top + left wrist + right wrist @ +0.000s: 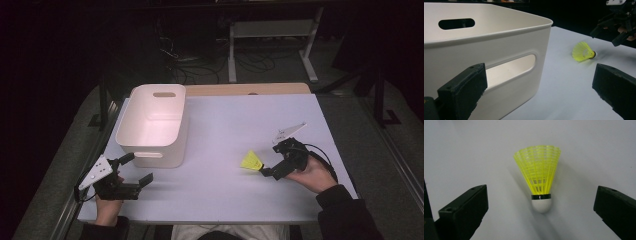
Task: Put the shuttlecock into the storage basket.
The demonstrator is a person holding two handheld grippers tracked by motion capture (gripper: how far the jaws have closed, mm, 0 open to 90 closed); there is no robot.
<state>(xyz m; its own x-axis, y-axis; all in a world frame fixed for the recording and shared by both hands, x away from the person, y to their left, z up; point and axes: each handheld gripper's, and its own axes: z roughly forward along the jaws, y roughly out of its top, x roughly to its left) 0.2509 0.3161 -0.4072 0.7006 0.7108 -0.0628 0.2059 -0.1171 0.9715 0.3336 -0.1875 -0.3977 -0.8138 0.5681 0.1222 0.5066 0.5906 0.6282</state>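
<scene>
high view: white bin (152,125) at far left of white table (225,195); yellow shuttlecock (251,161) lying right of centre, well apart from bin. right gripper (268,172) just beside shuttlecock, jaws released, nothing grasped. left gripper (137,172) near bin's front wall, jaws released, empty.

right gripper view: white cork tip and dark band of shuttlecock (539,176), tip toward camera, between spread jaws, untouched.

left gripper view: handle slot in bin (486,50) wall; shuttlecock (583,51) on its side, right gripper (615,26) beyond.
</scene>
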